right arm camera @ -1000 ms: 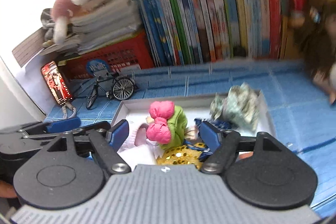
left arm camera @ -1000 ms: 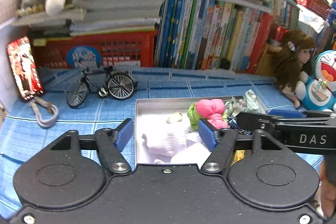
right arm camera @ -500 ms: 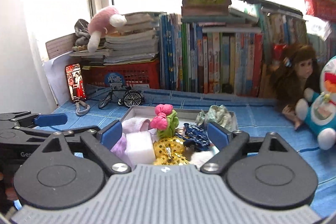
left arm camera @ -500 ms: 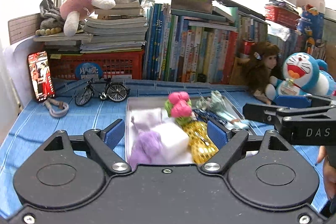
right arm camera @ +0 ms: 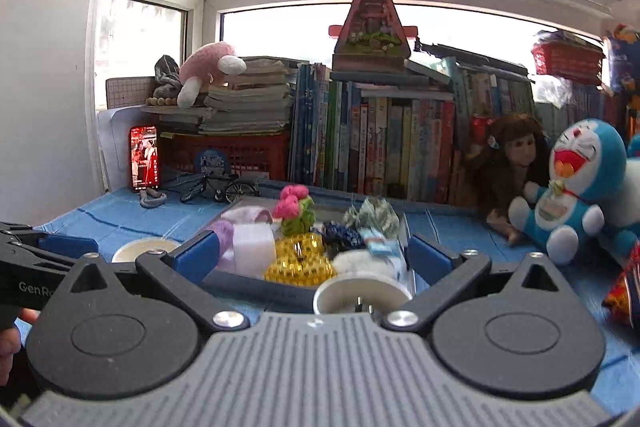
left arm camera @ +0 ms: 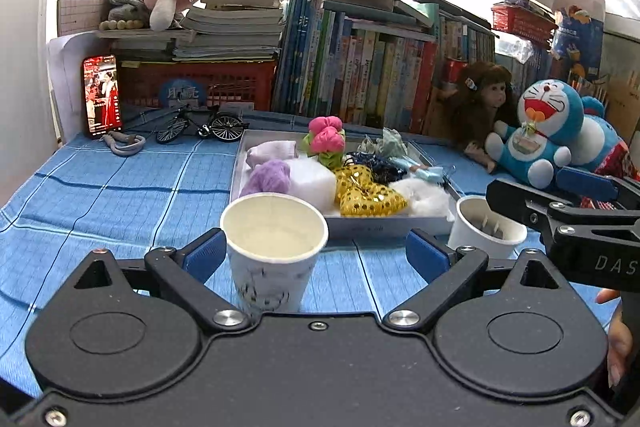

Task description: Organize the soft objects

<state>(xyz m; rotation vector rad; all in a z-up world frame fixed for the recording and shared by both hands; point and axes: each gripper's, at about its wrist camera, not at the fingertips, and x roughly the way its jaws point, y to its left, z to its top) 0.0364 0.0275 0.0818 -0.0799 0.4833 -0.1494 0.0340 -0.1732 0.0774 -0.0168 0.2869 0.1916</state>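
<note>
Crowding the tray [left arm camera: 362, 227], the soft things, purple pompom [left arm camera: 267, 175], white sponge block [left arm camera: 314, 180] and gold sequin bow [left arm camera: 366, 193], lie between two paper cups [left arm camera: 274, 251]. My left gripper [left arm camera: 316, 254] and right gripper [right arm camera: 314, 254] both gape, holding nothing. I judge sorting is underway or finished; I cannot tell which.

Blue checked cloth [left arm camera: 120, 195]; white cup [left arm camera: 274, 247]; gold sequin bow [left arm camera: 366, 193]; purple fluff [left arm camera: 270, 177]; pink-green bundle [left arm camera: 326, 143]; red basket [left arm camera: 200, 83]; blue-white plush [left arm camera: 548, 131].
</note>
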